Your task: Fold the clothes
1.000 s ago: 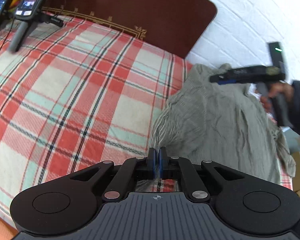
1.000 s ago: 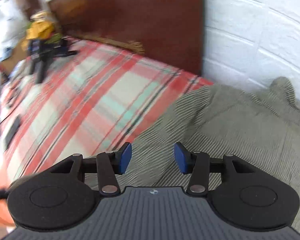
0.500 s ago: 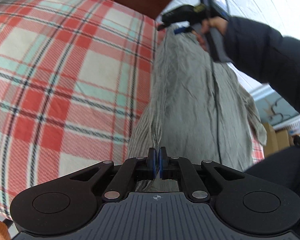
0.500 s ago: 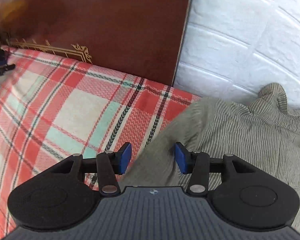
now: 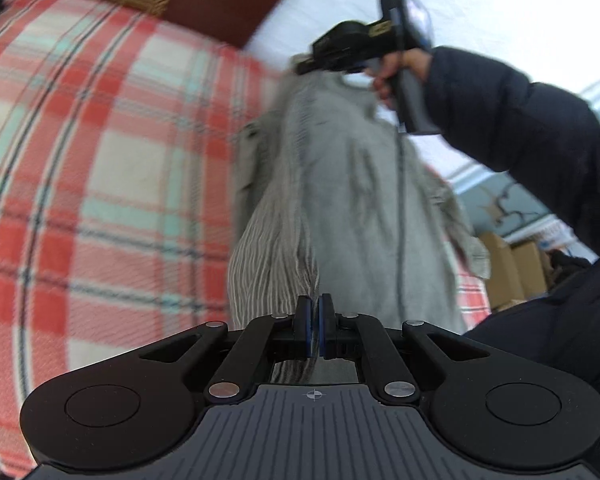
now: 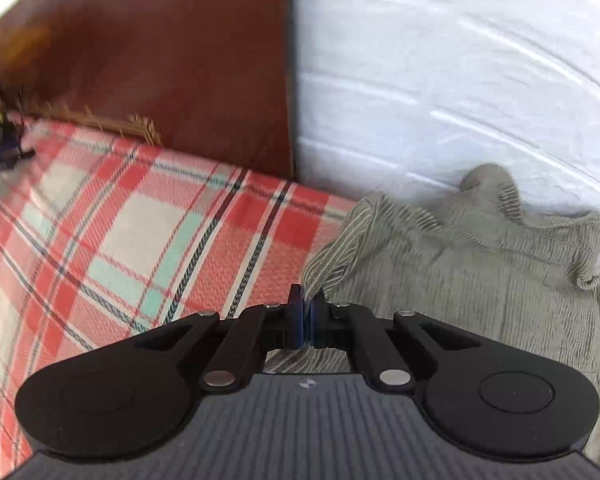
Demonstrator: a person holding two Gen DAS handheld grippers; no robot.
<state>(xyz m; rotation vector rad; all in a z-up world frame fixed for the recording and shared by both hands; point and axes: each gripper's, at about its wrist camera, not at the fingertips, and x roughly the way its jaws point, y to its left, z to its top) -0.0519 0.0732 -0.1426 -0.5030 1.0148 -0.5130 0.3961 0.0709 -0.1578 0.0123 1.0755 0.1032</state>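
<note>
— Two grippers, one garment: how are you holding it?

— You are pinching the grey striped shirt [image 5: 340,184] at both ends. Your left gripper [image 5: 314,330] is pointing down along the cloth, its blue-lined fingers [image 5: 305,326] pressed together on a bunched edge of the fabric that is running straight out from the tips. Your right gripper [image 6: 305,320] is clamping a fold at the shirt's other end, where the striped cloth is showing between and beneath its fingertips [image 6: 296,318].

— And where is your right hand sitting?

— In the left wrist view your right hand [image 5: 396,72] is wrapping around the grey pistol handle, raised above the far end of the shirt, with the dark padded sleeve [image 5: 512,120] reaching in from the right edge. The tool's nose is angling down onto the top of the garment, close to the white brick wall [image 6: 460,80].

— Where is the shirt lying?

— It is stretching in a long band between your two tools, along the side of the bed by the wall, over the red, cream and mint plaid blanket [image 5: 100,160]. In the right wrist view its crumpled far part is heaping up against the wall. The dark wooden headboard [image 6: 160,60] is standing at the blanket's far edge. Much of the left wrist view is blurring, so finer creases are hard to read.
</note>
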